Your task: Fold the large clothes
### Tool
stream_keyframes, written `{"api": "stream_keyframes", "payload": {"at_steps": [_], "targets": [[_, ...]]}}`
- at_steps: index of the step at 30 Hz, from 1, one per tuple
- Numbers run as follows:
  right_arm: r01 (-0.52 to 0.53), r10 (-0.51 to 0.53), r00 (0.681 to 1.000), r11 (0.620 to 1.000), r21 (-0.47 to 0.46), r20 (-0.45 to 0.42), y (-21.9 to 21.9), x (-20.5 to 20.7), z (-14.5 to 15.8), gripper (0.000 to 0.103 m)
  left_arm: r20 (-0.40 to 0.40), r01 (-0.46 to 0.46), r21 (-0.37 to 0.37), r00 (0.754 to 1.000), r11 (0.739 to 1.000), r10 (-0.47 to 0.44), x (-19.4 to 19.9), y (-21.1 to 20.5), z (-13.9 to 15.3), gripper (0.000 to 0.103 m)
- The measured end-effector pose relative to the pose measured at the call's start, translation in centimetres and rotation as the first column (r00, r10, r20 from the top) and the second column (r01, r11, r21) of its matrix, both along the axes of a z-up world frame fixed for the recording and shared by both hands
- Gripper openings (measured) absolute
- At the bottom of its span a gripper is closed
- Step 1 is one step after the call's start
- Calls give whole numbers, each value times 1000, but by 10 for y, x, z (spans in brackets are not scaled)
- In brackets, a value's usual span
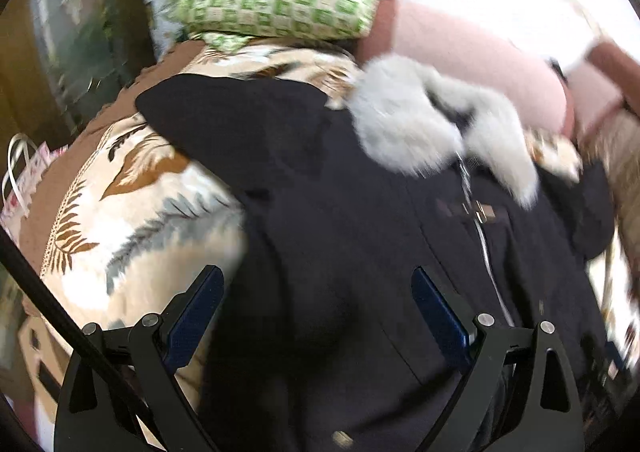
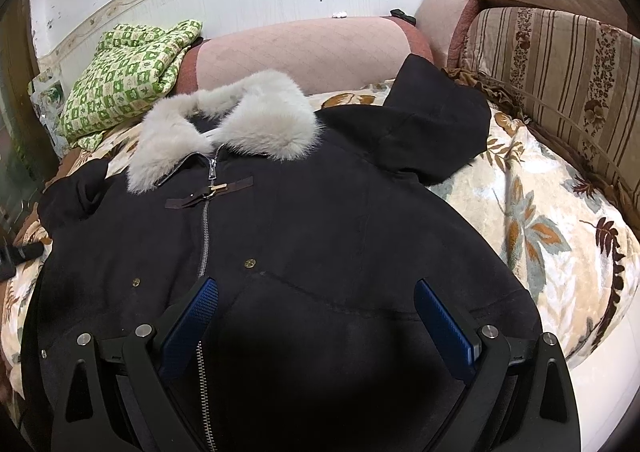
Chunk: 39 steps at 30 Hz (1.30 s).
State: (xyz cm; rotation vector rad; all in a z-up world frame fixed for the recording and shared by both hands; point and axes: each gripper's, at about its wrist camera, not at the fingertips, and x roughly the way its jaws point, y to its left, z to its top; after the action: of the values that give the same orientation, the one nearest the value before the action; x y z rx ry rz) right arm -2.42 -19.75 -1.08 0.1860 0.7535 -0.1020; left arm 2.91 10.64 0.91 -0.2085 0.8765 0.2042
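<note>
Right wrist view: black coat (image 2: 312, 236) lies front-up on the leaf-print bedspread (image 2: 560, 228), zip closed. Long axis runs straight away from the right gripper (image 2: 316, 324): hem under the claw, grey fur collar (image 2: 224, 128) at the far end, pointing toward the pink bolster (image 2: 312, 48). Right sleeve (image 2: 436, 124) splays up and outward; left sleeve (image 2: 76, 188) bunched at the opposite shoulder. Right jaws spread wide, holding nothing, hovering over the lower front panel right of the zipper (image 2: 205, 236).

Left wrist view (blurred): left gripper (image 1: 318, 320) likewise wide apart and empty, over the coat's left flank; collar ahead and to the right.

Judgement: each claw is nearer its own side's sleeve, which would fold inward across the long axis.
</note>
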Motion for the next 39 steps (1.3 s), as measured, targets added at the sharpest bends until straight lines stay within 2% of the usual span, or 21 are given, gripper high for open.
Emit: {"api": "stream_keyframes", "payload": {"at_steps": [4, 6, 8, 11, 13, 14, 17, 19, 21, 25, 28, 31, 36, 39], "targets": [[2, -2, 1000, 1000, 1, -5, -1, 0, 0, 100, -3, -66, -61, 998, 996, 66, 32, 60, -9, 94], [2, -2, 1000, 1000, -4, -5, 0, 0, 1, 100, -20, -73, -133, 997, 988, 71, 48, 82, -18, 94], [1, -1, 1000, 1000, -12, -6, 1, 0, 1, 100, -47, -58, -252, 998, 966, 48, 70, 105, -32, 94], [2, -3, 1000, 1000, -29, -9, 3, 0, 2, 100, -82, -59, -337, 996, 939, 33, 99, 123, -52, 94], [4, -4, 1000, 999, -42, -14, 4, 0, 3, 100, -88, -78, -354, 995, 932, 50, 117, 129, -59, 86], [6, -6, 1000, 999, -51, -16, 5, -1, 3, 100, -89, -77, -363, 995, 929, 48, 123, 129, -61, 80], [15, -17, 999, 997, -79, -28, 6, 0, 4, 100, -128, -78, -372, 991, 925, 32, 146, 123, -67, 39], [26, -29, 999, 995, -94, -40, 5, 1, 5, 100, -135, -88, -307, 990, 948, 48, 151, 119, -57, 30], [37, -42, 998, 994, -103, -48, 2, 3, 6, 100, -117, -94, -278, 991, 956, 63, 153, 124, -45, 23], [57, -63, 997, 992, -111, -48, -6, 6, 10, 100, -116, -149, -302, 986, 941, 119, 149, 149, -40, 21], [69, -75, 996, 992, -105, -55, -17, 12, 10, 100, -144, -197, -301, 977, 933, 159, 148, 161, -51, 21], [88, -93, 994, 992, -92, -58, -38, 22, 13, 100, -163, -207, -296, 973, 933, 164, 155, 162, -60, 22], [169, -169, 985, 986, 3, -21, -116, 53, 18, 100, -153, -181, -212, 977, 960, 150, 162, 148, -55, 30], [235, -235, 972, 970, 62, -7, -183, 92, 11, 100, -153, -196, -221, 974, 956, 164, 157, 148, -51, 36]]}}
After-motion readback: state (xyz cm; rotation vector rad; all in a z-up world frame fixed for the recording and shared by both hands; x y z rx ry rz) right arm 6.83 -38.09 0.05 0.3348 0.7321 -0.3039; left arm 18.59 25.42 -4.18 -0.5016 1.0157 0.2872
